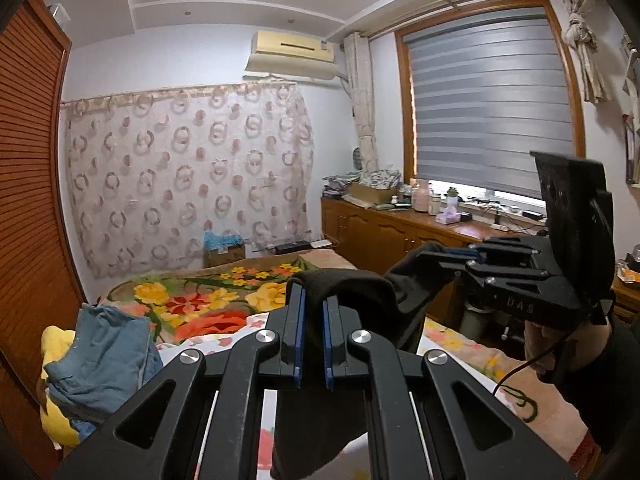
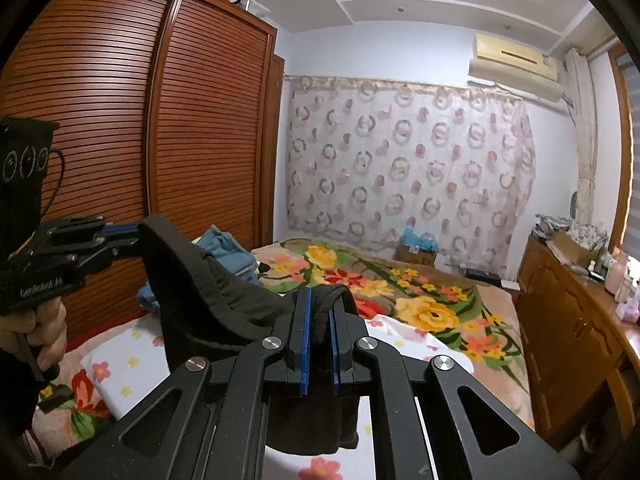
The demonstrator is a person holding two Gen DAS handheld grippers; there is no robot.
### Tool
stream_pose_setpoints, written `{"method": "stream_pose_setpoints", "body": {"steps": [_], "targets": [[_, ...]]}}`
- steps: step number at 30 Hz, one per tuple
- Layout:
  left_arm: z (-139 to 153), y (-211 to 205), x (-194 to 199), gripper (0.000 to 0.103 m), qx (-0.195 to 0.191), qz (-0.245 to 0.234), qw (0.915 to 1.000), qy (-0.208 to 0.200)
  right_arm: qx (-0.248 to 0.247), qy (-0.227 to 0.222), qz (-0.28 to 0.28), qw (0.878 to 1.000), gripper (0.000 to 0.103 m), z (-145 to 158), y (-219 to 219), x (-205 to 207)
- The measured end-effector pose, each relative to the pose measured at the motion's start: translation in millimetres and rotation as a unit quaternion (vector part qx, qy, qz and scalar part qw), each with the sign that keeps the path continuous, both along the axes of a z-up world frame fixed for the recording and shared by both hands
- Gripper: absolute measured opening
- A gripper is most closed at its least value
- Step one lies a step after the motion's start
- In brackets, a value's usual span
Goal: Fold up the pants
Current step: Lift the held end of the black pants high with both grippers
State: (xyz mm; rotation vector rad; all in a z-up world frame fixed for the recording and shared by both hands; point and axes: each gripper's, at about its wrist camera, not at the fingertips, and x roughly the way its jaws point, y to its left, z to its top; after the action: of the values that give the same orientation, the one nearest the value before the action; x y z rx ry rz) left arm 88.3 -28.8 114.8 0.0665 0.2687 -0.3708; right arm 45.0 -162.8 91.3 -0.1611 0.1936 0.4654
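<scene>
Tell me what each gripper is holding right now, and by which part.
Both hold the black pants by one edge: left gripper and right gripper each pinch it, cloth hanging between them.

Black hand-held gripper (image 1: pixel 313 300), blue pads, silver screws.

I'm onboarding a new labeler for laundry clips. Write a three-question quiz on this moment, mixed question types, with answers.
1. True or false: the black pants lie flat on the bed.
2. Which gripper is clamped on the pants? A) only the left gripper B) only the right gripper C) both
3. Fill in: the heap of blue clothes sits on the side of the bed near the ____.

Key:
1. False; the pants are lifted, slung between the two grippers with fabric hanging below.
2. C
3. wardrobe
</scene>
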Motion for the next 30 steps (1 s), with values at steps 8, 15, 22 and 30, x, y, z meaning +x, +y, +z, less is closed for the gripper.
{"method": "stream_pose_setpoints", "body": {"steps": [8,15,22,30], "targets": [[-18.7,15.3,49.5,0.008,0.004,0.029,0.9992,0.025,-0.020,0.013,-0.004,1.000,0.007,3.8,11.7,50.4],[-5.7,21.4,87.4,0.008,0.003,0.047,0.9988,0.015,-0.011,0.019,-0.007,1.000,0.007,20.9,18.5,103.4],[8.7,21.8,125.5,0.008,0.023,0.061,0.9979,0.003,-0.005,0.015,-0.010,1.000,0.007,41.2,25.1,161.5],[-6.7,34.0,155.1,0.008,0.040,0.074,0.9963,0.019,-0.010,0.026,-0.005,1.000,0.008,27.6,38.7,203.4]]}}
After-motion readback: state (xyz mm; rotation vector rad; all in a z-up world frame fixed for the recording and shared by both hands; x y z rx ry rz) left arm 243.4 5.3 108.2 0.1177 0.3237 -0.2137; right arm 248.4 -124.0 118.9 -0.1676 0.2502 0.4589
